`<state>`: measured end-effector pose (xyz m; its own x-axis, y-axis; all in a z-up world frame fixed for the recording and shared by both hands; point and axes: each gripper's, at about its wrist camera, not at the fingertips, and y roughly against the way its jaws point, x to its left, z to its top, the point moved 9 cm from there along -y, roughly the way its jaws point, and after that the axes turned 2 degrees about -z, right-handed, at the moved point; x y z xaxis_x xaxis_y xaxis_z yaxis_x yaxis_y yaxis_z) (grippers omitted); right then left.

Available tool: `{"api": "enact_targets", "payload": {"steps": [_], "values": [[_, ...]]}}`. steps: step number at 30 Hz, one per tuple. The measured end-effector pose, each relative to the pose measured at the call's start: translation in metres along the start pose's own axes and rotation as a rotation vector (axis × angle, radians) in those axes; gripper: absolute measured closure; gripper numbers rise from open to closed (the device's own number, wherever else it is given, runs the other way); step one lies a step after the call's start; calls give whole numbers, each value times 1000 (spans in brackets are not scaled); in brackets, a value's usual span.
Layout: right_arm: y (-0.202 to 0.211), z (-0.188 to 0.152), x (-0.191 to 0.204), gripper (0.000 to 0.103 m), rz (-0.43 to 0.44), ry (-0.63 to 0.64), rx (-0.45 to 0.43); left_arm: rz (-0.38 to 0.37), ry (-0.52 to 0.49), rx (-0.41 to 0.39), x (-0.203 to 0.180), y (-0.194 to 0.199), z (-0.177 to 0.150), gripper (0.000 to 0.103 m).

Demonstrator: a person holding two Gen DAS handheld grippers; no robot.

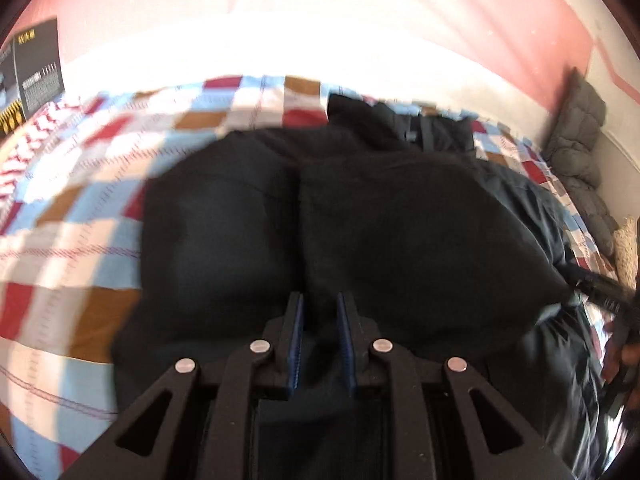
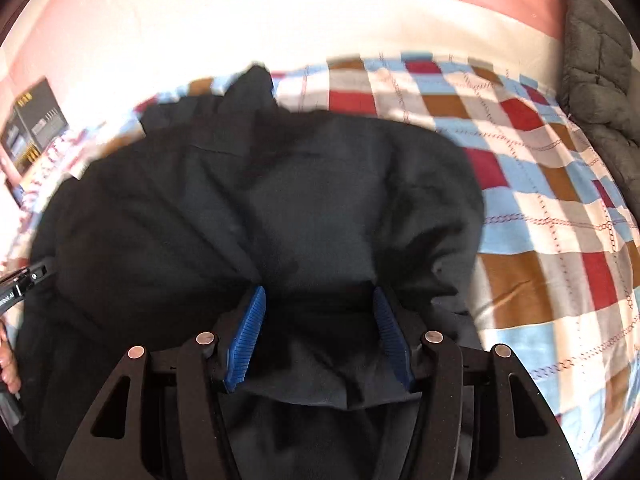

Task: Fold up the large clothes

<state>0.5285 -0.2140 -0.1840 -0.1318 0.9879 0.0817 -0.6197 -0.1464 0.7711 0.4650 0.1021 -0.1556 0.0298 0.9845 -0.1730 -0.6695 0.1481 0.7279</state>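
A large black garment (image 1: pixel 360 220) lies bunched on a checkered bed cover (image 1: pixel 72 208). My left gripper (image 1: pixel 320 300) is over its near edge, blue pads close together with a fold of black cloth between them. The garment (image 2: pixel 280 200) fills the middle of the right wrist view. My right gripper (image 2: pixel 320 296) has its blue pads spread wide apart, with the cloth's near edge lying loose between them. The right gripper's tool shows at the right edge of the left wrist view (image 1: pixel 600 292). The left tool shows at the left edge of the right wrist view (image 2: pixel 20 280).
The checkered bed cover (image 2: pixel 540 200) extends to the right. A grey quilted cushion (image 2: pixel 600 60) leans at the far right against the pink and white wall (image 1: pixel 520 20). A dark box (image 1: pixel 36 68) stands at the far left of the bed.
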Motion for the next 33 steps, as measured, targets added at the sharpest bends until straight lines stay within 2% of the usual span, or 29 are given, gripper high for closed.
{"api": "enact_targets", "payload": {"steps": [4, 7, 9, 10, 13, 17, 20, 24, 31, 33], "values": [[21, 6, -34, 47, -17, -79, -61, 63, 22, -19, 43, 14, 4, 83], [0, -9, -54, 47, -45, -127, 18, 73, 95, 36, 74, -6, -9, 83], [-20, -22, -57, 43, -46, -113, 61, 81, 90, 51, 77, -18, -20, 83], [-23, -25, -59, 40, -39, -125, 52, 89, 80, 43, 76, -20, -22, 83], [-22, -26, -64, 39, -5, -202, 50, 112, 98, 43, 74, -15, -22, 83], [9, -29, -62, 38, -3, -206, 41, 42, 128, 55, 61, 15, -33, 83], [49, -53, -56, 37, 46, -195, 33, -5, 128, 72, 46, 51, -57, 81], [110, -103, -47, 37, 78, -181, 19, -41, 122, 86, 25, 109, -110, 75], [188, -203, -37, 37, 119, -235, 73, -61, 155, 130, 6, 188, -194, 73], [201, -223, -33, 37, 136, -249, 89, -52, 153, 134, 6, 204, -209, 66]]}}
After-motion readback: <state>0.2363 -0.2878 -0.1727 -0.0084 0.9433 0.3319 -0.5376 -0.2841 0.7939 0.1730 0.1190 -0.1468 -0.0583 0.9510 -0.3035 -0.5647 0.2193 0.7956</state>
